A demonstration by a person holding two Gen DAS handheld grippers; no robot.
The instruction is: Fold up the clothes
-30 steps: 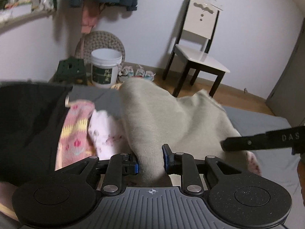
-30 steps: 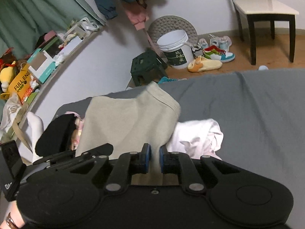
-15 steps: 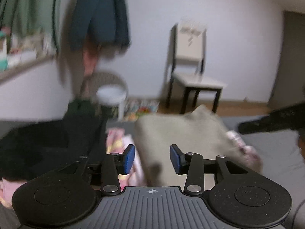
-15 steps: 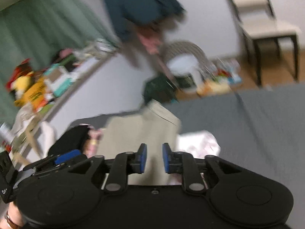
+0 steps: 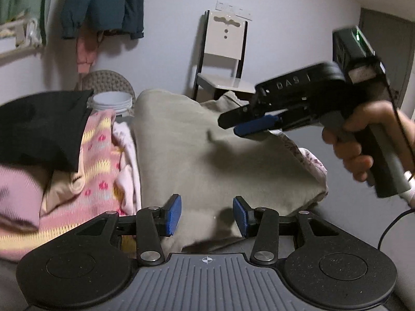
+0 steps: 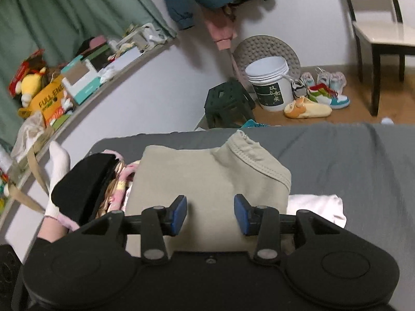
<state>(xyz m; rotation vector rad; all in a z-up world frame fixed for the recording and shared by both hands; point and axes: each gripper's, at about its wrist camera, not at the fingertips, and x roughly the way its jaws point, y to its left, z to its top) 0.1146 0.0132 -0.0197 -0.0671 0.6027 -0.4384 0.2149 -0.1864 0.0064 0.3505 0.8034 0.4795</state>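
Both grippers (image 5: 207, 216) (image 6: 210, 215) released khaki garment (image 6: 207, 181).

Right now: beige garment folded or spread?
Folded. The beige garment lies as a compact rectangle atop the pile, both grippers' jaws open and off it.

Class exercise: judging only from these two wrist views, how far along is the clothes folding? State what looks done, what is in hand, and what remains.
Done: the beige garment lies folded on the grey bed, beside folded black and pink knit pieces. In hand: nothing; the left gripper and right gripper are both open above it. Left: a white garment partly under the beige one looks unfolded, though mostly hidden.
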